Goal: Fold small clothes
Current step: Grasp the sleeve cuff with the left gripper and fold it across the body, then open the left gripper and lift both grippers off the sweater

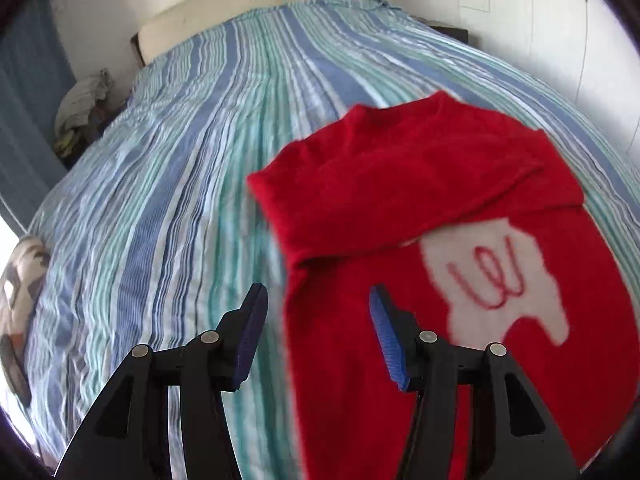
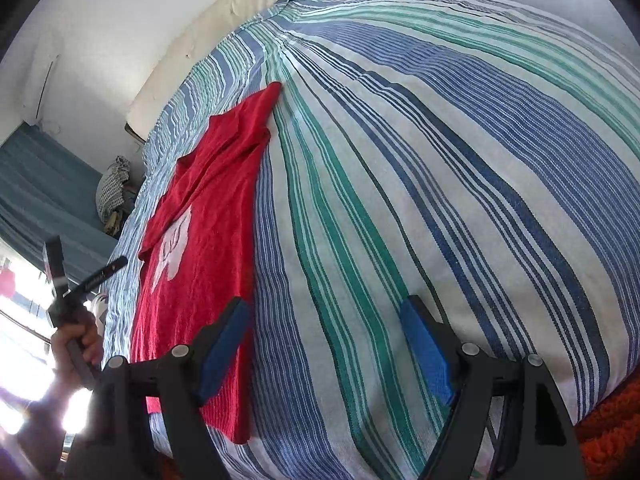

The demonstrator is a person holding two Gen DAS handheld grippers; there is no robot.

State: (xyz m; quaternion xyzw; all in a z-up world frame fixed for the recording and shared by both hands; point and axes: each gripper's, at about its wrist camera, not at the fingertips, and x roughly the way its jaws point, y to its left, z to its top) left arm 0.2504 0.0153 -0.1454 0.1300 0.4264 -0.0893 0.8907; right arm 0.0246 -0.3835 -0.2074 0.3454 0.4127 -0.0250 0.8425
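Blue pads on my left gripper [image 1: 318,332] stand apart with nothing between them, hanging over the near left edge of the red sweater [image 1: 400,208]. Over the sweater's near right edge my right gripper [image 2: 326,344] gapes wider, also empty, tilted down at the striped bedcover [image 2: 440,160]. The sweater lies flat on the bed with one sleeve folded across the chest above its white patch [image 1: 504,284]. For a clean fold, I judge I should pinch the hem at both corners and keep the edges square. Further out in the right view, my left hand [image 2: 78,346] grips its handle, raised off the bed.
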